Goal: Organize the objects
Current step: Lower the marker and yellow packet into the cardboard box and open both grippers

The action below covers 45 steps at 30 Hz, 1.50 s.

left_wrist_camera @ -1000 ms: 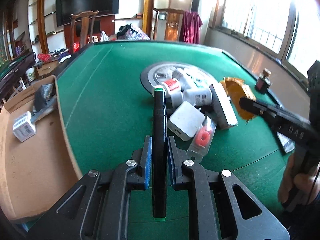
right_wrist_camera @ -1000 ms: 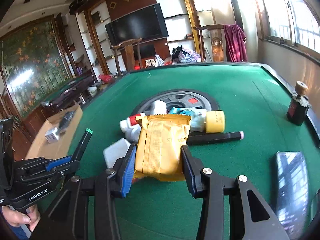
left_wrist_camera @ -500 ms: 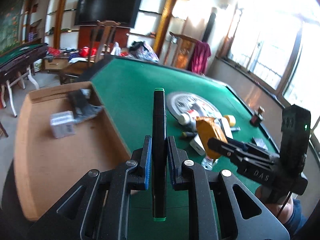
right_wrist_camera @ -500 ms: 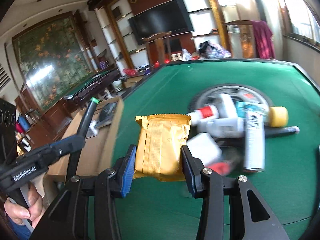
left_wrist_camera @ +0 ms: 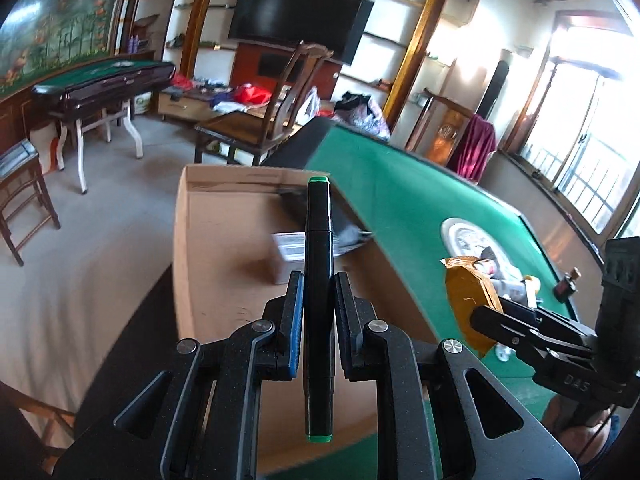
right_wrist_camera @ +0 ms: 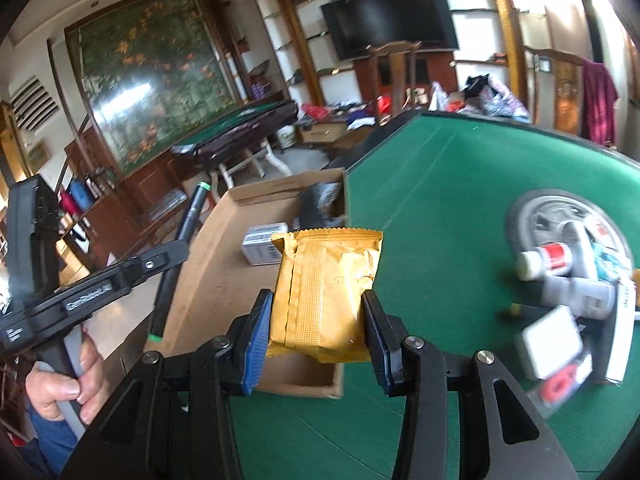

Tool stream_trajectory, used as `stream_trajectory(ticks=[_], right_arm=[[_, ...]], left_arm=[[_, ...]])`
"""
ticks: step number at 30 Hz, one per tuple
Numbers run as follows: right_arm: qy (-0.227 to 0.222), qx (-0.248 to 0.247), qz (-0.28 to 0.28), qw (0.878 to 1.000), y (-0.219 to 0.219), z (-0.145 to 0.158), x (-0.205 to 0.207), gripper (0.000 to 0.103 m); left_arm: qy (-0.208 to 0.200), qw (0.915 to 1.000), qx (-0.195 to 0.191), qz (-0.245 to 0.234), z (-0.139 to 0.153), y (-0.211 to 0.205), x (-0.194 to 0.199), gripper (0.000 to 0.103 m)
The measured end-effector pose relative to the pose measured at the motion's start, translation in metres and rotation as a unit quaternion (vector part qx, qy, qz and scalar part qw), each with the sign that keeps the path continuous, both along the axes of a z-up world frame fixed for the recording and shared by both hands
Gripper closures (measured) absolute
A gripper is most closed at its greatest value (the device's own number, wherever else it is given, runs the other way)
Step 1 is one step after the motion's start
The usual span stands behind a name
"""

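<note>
My left gripper (left_wrist_camera: 317, 280) is shut on a black marker with green end caps (left_wrist_camera: 318, 240), held lengthwise above the open cardboard box (left_wrist_camera: 224, 248). From the right wrist view the same marker (right_wrist_camera: 180, 240) slants over the box's left wall. My right gripper (right_wrist_camera: 318, 308) is shut on a yellow foil snack packet (right_wrist_camera: 326, 292), at the box's near right corner by the edge of the green table (right_wrist_camera: 440, 200). The packet (left_wrist_camera: 466, 296) also shows in the left wrist view, right of the box.
Inside the box (right_wrist_camera: 224, 272) lie a small white carton (right_wrist_camera: 262, 242) and a dark pouch (right_wrist_camera: 320, 204). A pile of bottles, a white adapter and tubes (right_wrist_camera: 576, 280) lies on the table at the right. A hand (right_wrist_camera: 60, 388) grips the left tool's handle. Chairs stand beyond.
Both grippers have swung left from the pile on the table toward the cardboard box, carrying the marker and the packet. The box now lies right under the marker.
</note>
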State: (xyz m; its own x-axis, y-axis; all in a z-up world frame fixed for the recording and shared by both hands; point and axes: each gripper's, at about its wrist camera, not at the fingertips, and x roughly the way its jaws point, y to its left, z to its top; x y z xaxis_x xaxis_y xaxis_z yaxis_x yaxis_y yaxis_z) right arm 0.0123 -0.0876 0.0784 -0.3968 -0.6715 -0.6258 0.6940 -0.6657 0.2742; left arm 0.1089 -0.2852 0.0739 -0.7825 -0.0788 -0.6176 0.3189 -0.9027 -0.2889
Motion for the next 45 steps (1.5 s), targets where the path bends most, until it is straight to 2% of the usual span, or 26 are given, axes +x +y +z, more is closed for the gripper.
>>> stream_trajectory(ticks=[4, 10, 17, 21, 27, 31, 36, 42, 45], right_arm=[[-0.024, 0.026, 0.020, 0.999, -0.035, -0.009, -0.010, 0.059], [-0.070, 0.068, 0.020, 0.995, -0.068, -0.032, -0.031, 0.059], [-0.059, 0.097, 0.009, 0.993, -0.088, -0.033, -0.046, 0.059], [-0.051, 0.105, 0.000, 0.993, -0.100, -0.035, -0.057, 0.059], [-0.048, 0.112, -0.009, 0.992, -0.110, -0.044, -0.063, 0.059], [-0.050, 0.112, -0.012, 0.992, -0.115, -0.047, -0.068, 0.059], [-0.045, 0.101, -0.013, 0.994, -0.111, -0.042, -0.066, 0.059], [-0.052, 0.095, 0.002, 0.994, -0.104, -0.038, -0.059, 0.059], [-0.040, 0.087, 0.003, 0.995, -0.096, -0.031, -0.053, 0.057]], left_arm=[[-0.035, 0.9993, 0.010, 0.006, -0.012, -0.020, -0.017, 0.089], [-0.076, 0.9970, 0.008, 0.005, -0.023, -0.032, -0.039, 0.089], [-0.124, 0.9922, 0.005, 0.001, -0.030, -0.047, -0.069, 0.089], [-0.148, 0.9888, 0.018, 0.007, -0.041, -0.055, -0.085, 0.089], [-0.145, 0.9888, 0.032, 0.012, -0.048, -0.059, -0.090, 0.089], [-0.138, 0.9901, 0.027, 0.011, -0.045, -0.054, -0.090, 0.089], [-0.139, 0.9902, 0.013, 0.010, -0.042, -0.049, -0.090, 0.089], [-0.135, 0.9904, 0.022, 0.018, -0.038, -0.044, -0.086, 0.089], [-0.136, 0.9903, 0.017, 0.021, -0.035, -0.043, -0.083, 0.088]])
